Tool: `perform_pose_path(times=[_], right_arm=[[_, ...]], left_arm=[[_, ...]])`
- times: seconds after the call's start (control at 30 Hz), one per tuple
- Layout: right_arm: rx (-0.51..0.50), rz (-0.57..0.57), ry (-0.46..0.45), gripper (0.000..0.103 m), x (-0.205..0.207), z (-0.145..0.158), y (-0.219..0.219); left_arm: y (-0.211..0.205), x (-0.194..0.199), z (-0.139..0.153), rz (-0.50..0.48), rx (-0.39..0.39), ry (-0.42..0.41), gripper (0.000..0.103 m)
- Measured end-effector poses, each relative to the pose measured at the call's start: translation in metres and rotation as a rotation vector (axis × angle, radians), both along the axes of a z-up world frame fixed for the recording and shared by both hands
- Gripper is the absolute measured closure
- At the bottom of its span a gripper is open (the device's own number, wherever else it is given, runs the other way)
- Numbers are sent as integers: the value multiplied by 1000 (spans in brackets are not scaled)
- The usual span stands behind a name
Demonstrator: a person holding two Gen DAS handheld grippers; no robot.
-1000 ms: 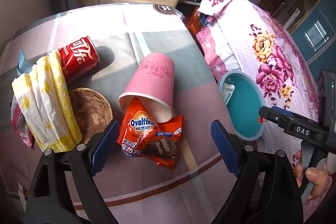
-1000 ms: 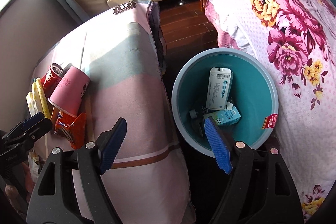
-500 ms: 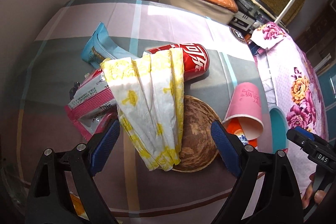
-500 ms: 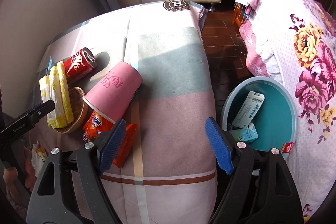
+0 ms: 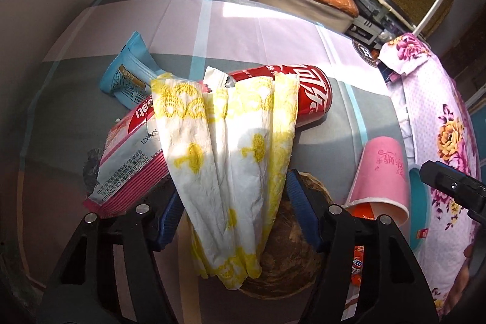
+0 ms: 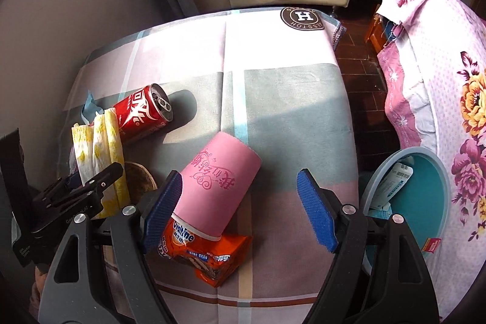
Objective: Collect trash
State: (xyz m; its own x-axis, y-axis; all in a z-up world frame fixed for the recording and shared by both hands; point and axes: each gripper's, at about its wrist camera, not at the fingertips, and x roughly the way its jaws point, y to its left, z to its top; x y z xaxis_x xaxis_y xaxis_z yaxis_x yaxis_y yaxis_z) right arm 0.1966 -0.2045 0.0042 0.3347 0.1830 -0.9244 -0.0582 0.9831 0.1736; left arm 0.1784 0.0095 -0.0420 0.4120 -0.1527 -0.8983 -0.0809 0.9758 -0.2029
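Left tool [image 5: 235, 211] over the napkin [image 5: 231, 160], jaws just narrowed to either side of it, pads close against the folds but not clearly pinching. Napkin draped from the can [image 5: 306, 93] down over the wicker bowl [image 5: 291, 260], long axis running away from the tool, toward the can. Right tool [image 6: 240, 208] wide and empty, just beside the can-side neighbour: pink cup [image 6: 218, 187] lying toppled on the counter [image 6: 288, 99], mouth toward the tool, on the orange wrapper [image 6: 212, 257]. Bin [image 6: 425, 193] beyond the cup, off the counter's edge.

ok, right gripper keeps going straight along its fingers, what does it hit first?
Most likely the pink paper cup, lying on its side near the right gripper's left pad; depth is unclear, so it could reach bare tablecloth instead.
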Motion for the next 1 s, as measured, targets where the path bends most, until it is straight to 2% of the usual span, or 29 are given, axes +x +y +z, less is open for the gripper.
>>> perform_pose_path(times=[0.03, 0.07, 0.13, 0.2, 0.4, 0.7, 0.73, 0.77, 0.93, 1.0], right_arm=[[4, 6, 9, 29, 3, -3, 4], [8, 10, 18, 29, 6, -6, 6], [20, 15, 41, 29, 9, -14, 11], [39, 15, 72, 29, 11, -23, 14], [86, 15, 103, 29, 13, -38, 22], [17, 74, 7, 61, 4, -19, 42], [18, 73, -1, 88, 3, -16, 42], [27, 67, -16, 96, 2, -11, 40], [8, 125, 21, 96, -4, -11, 46], [-8, 128, 5, 90, -7, -8, 47]], left_arm=[[1, 0, -2, -3, 0, 5, 50], [2, 1, -5, -4, 0, 8, 61], [5, 0, -8, -10, -12, 17, 74], [7, -3, -8, -24, -16, 12, 81], [18, -14, 5, -43, -56, -28, 83], [27, -25, 29, -52, -97, -83, 83], [27, -27, 32, -54, -97, -91, 83], [27, -28, 35, -56, -97, -99, 83], [22, -34, 43, -68, -90, -122, 83], [21, -34, 41, -80, -96, -114, 83]])
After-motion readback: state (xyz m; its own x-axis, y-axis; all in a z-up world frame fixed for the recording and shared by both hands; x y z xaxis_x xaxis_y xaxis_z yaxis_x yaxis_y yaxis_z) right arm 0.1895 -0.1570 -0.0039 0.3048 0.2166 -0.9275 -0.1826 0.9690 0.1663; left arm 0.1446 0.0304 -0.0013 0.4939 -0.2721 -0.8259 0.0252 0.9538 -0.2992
